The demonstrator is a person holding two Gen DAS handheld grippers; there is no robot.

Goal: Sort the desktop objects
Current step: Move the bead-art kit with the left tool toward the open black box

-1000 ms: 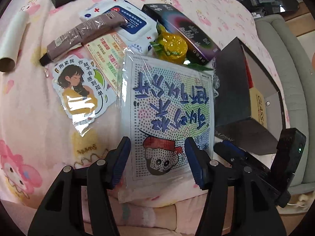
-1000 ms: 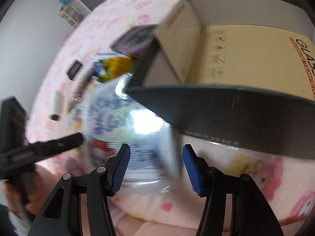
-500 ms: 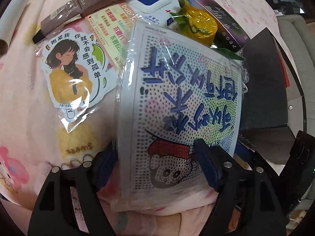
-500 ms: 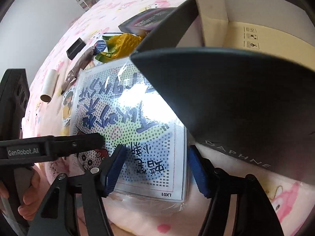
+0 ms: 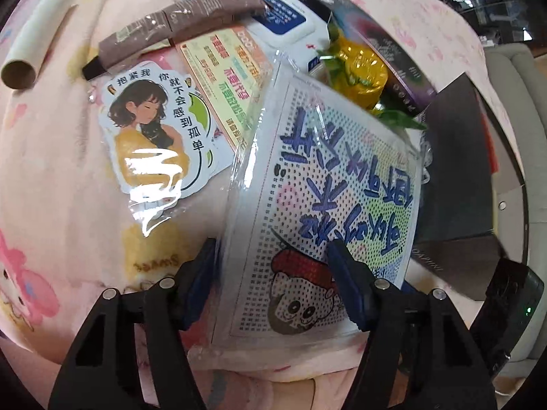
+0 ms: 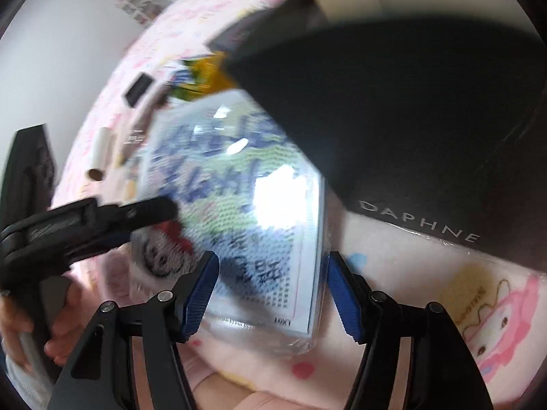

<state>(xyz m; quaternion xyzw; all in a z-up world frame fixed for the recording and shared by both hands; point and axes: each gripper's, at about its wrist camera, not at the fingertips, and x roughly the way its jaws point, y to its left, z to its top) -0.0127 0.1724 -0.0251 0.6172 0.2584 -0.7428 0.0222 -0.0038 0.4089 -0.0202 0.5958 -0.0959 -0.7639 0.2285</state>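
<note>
Pink cartoon-print blanket (image 5: pixel 51 177) carries the clutter; on it, just beside the open black cardboard box (image 6: pixel 427 119), lies my target, the plastic-wrapped dotted craft sheet with blue lettering (image 5: pixel 328 212). My left claw (image 5: pixel 273 283) has just been narrowing, jaws straddling the sheet's near edge, one below it, one above, not clamped. My right claw (image 6: pixel 271 294) stands spread about the near corner. Slippery film could slide out, or bend if both pull unevenly. Both point steeply down
</note>
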